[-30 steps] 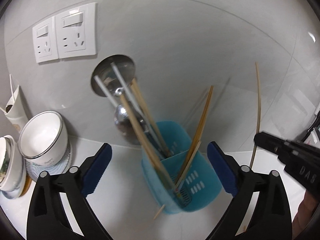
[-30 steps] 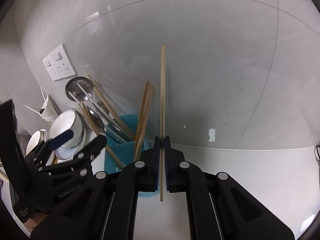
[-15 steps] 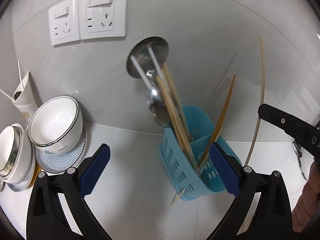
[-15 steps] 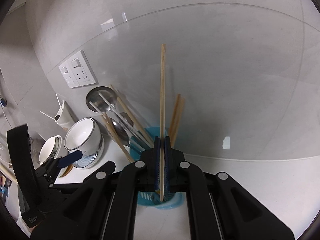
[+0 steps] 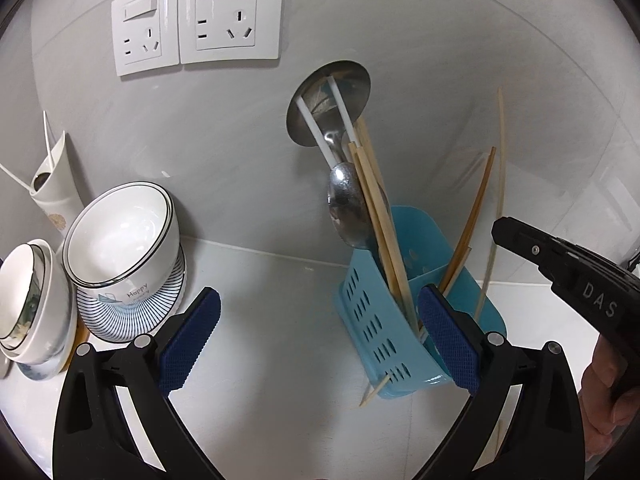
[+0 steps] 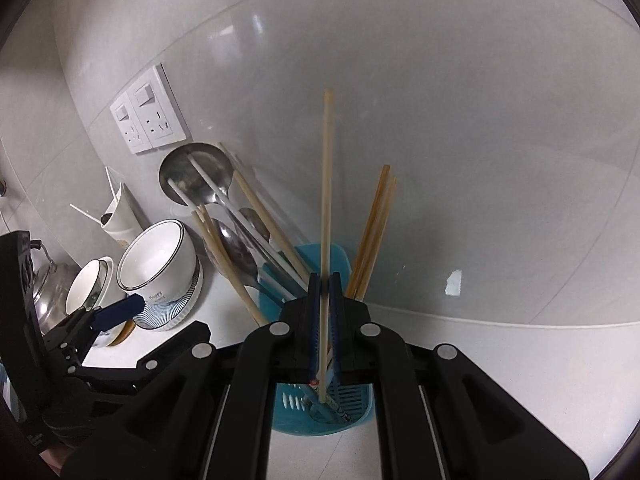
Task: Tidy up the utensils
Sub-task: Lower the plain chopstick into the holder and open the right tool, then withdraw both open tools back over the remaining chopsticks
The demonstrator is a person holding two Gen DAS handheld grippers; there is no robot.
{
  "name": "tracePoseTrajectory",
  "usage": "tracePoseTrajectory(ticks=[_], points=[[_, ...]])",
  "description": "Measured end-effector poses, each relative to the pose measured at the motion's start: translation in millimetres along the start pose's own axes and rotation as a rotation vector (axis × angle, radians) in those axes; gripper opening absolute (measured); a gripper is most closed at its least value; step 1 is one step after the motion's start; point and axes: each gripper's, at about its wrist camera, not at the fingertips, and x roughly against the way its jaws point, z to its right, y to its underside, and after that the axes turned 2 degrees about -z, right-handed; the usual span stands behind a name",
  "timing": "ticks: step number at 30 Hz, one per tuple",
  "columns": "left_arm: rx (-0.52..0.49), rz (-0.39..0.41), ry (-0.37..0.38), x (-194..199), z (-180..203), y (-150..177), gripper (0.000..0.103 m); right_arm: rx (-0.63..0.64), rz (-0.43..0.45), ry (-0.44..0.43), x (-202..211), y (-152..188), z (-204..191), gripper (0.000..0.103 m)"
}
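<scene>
- Right gripper [image 6: 325,300]: its jaws are easing apart by a sliver, the long pale wooden chopstick [image 6: 327,208] upright between the pads, its lower tip down inside the blue perforated plastic utensil caddy [image 6: 352,404].
- Whether the pads still press the stick is hard to tell; the gap is hair-thin.
- Left gripper [image 5: 320,344]: jaws spread wide, nothing between them, hovering over the white countertop [image 5: 260,300] just beside the caddy.
- The caddy's near side is hidden behind the left gripper's right pad.
- Inside the caddy: 1 steel ladle [image 5: 332,104], spoons, white sticks and more brown chopsticks [image 6: 372,240], leaning against the wall.
- Stacked white bowls [image 5: 120,240] sit left, partly cut off at the edge.
</scene>
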Motion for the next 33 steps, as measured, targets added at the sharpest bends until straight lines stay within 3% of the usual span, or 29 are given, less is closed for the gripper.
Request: tracePoseTrajectory(ticks=[2,6,13,19,24,33], points=[[0.005,-0.001,-0.001,-0.6,-1.4,-0.3,0.097,0.015,-0.006,-0.002,-0.5,0.6,-2.7,0.007],[0.003,0.004,-0.005,1.6,-1.7,-0.4,0.097,0.033,0.004,0.009,6.7,3.2,-5.1,0.034],[-0.001,0.013,-0.004,10.4,2.1,-0.3,0.097,0.047,0.019,0.043,23.7,11.6,-3.6,0.058],[-0.015,0.02,0.003,22.1,8.0,2.4,0.097,0.052,0.016,0.088,34.3,26.1,1.9,0.085],[-0.022,0.015,0.004,30.6,12.3,9.5,0.097,0.045,0.016,0.127,45.0,40.2,9.6,0.094],[-0.055,-0.017,0.017,39.4,27.5,28.3,0.097,-0.016,-0.024,0.191,67.8,74.4,44.5,0.095]])
